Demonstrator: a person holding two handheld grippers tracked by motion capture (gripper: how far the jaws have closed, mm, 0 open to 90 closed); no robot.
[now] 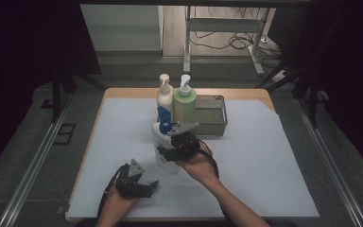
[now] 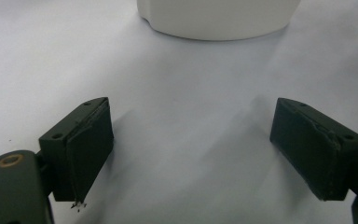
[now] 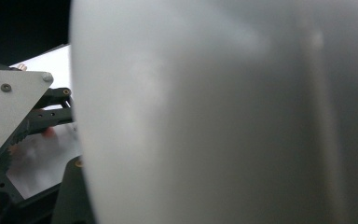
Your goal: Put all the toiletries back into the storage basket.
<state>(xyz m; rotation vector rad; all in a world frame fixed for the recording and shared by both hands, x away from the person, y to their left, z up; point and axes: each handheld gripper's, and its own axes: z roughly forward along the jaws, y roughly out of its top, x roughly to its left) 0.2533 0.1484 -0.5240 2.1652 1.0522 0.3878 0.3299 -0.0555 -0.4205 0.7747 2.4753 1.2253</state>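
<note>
Bottles set the scene in the high view: your right gripper [image 1: 168, 153] sits at the middle of the frame against a white spray bottle [image 1: 164, 142] with a blue trigger head, coming in side-on, probably so the fingers can take the body at its widest, flattest part. How tightly they sit on it you cannot tell from up here. Behind it, toward the upper middle, a cream pump bottle [image 1: 164, 94] and a green pump bottle [image 1: 185, 105] stand upright, touching the left wall of a metal mesh basket [image 1: 220, 124]. Your left gripper [image 1: 144, 187] rests low at the lower left on the pale blue counter [image 1: 264, 161], apart from the spray bottle, seemingly waiting its turn.

Left gripper view: its two black fingers [image 2: 86, 149] stand wide apart with nothing between them, just smooth matte counter. They are blocky, with flat pads, one chipped at its lower edge. At the top of the frame sits the rounded white base of the spray bottle, smooth plastic.

Right gripper view: the spray bottle's curved white wall [image 3: 214, 116] looms very close and blurred, glossy, with a faint moulded seam down the right. The fingers themselves are hidden, so a full grip cannot be confirmed. The left gripper's grey plate shows at the left edge.
</note>
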